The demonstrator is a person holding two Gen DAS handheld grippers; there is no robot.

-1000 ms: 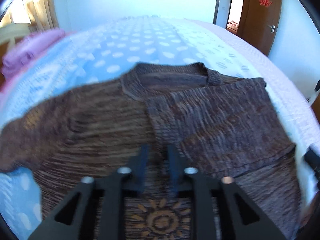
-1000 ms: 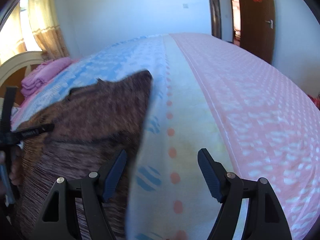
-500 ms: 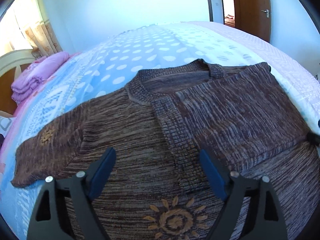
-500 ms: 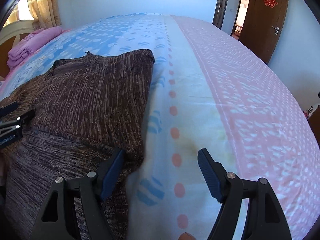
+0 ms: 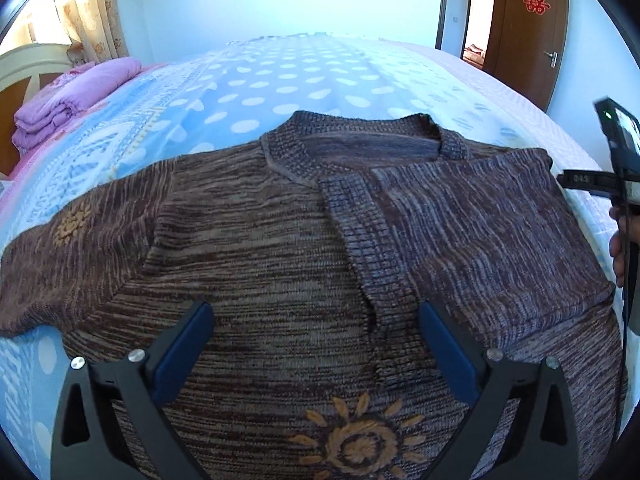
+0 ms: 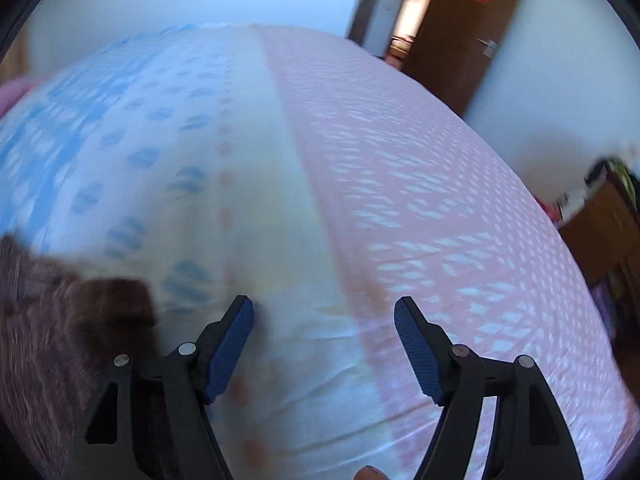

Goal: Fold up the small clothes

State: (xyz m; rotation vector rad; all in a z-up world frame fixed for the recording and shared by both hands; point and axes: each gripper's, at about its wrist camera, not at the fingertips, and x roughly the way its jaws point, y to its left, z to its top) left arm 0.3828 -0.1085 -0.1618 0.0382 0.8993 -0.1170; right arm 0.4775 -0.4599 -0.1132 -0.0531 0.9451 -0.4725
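A brown knitted sweater (image 5: pixel 256 248) with orange sun motifs lies flat on the bed, its right sleeve (image 5: pixel 472 224) folded across the chest and its left sleeve (image 5: pixel 68 240) spread out. My left gripper (image 5: pixel 314 320) hovers over the sweater's lower middle, jaws still opening wide, pads off the knit. In the blurred right wrist view, my right gripper (image 6: pixel 324 312) is open over bare bedsheet, with the sweater's edge (image 6: pixel 72 332) to its lower left. The right tool's body (image 5: pixel 616 184) and a hand show at the left view's right edge.
The bedsheet (image 5: pixel 304 80) is blue with white dots on the left and pink (image 6: pixel 420 184) on the right. Folded purple bedding (image 5: pixel 68 100) lies by the headboard. A brown door (image 5: pixel 524 28) and wooden furniture (image 6: pixel 600 232) stand beyond the bed.
My left gripper's jaws went from nearly shut on the knit to wide apart, and the sleeve cuff now lies on the chest. My right gripper swung right, away from the sweater.
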